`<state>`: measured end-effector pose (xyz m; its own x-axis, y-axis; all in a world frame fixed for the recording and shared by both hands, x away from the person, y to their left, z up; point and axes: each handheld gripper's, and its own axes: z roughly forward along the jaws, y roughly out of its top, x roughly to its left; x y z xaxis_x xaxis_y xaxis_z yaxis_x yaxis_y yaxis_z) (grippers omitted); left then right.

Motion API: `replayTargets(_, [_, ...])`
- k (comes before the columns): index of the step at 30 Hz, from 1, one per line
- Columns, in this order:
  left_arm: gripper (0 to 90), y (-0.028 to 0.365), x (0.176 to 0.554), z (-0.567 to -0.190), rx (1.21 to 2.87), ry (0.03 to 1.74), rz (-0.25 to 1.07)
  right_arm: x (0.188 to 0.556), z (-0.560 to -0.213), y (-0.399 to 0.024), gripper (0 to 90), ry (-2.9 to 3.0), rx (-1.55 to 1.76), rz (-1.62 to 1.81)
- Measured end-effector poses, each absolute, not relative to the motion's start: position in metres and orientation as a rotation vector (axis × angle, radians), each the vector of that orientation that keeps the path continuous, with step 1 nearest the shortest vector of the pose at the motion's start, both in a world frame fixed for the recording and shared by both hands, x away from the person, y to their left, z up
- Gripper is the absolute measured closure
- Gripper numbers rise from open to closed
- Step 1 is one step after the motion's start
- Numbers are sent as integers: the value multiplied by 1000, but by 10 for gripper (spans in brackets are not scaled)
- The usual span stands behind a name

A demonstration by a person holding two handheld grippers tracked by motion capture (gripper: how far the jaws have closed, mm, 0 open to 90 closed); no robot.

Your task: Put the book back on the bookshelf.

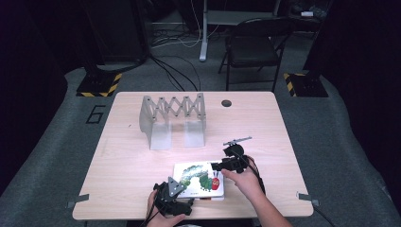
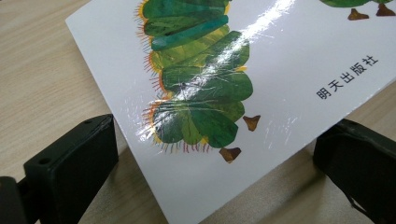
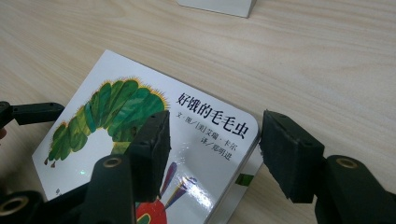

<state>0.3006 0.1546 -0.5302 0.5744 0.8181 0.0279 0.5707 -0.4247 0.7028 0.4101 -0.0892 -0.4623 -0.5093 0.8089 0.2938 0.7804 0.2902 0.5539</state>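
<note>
Right gripper [image 3: 212,156] sits at the top-right corner of the book [image 3: 154,140]: jaws part open, one pad over the cover, the other off past the edge, a gap still showing on both sides, so no clamp yet. Left gripper [image 2: 210,154] is wide open, jaws straddling the book's lower-left corner [image 2: 187,205], pads clear of it and nothing held. Book lies flat, cover up, at the near edge of the table [image 1: 142,151], between the two hands; in the high view it's at [image 1: 198,182] with left gripper [image 1: 187,204] below-left and right gripper [image 1: 218,166] at its upper right. Handling guess: a board-type picture book, thick, stiff and light, with a glossy laminated cover, so pads could slide on the face. Better to pinch across the thickness at a corner or edge, or to lift one edge first to get a jaw under. It shouldn't flex much and isn't fragile. Views: the right gripper view shows the title text and the page-block thickness at the corner; the left gripper view shows the glare on the cover and the small print at the bottom edge; the high view adds the layout, with a grey folding rack [image 1: 172,118] well apart at the far side, likely the book's destination.
</note>
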Motion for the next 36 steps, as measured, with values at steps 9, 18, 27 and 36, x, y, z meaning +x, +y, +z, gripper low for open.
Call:
replayTargets(9, [34, 154, 299, -526, 2186, 1054, 600, 411, -464, -87, 467, 2520, 1545, 1090])
replayTargets(18, [41, 157, 301, -524, 2200, 1036, 608, 411, -468, -83, 467, 2543, 1538, 1069])
replayTargets(27, [204, 150, 290, -522, 2237, 885, 735, 411, -469, -82, 467, 2536, 1535, 1063])
replayTargets(36, [211, 155, 292, -524, 2218, 864, 725, 413, -470, -83, 464, 2547, 1572, 1061])
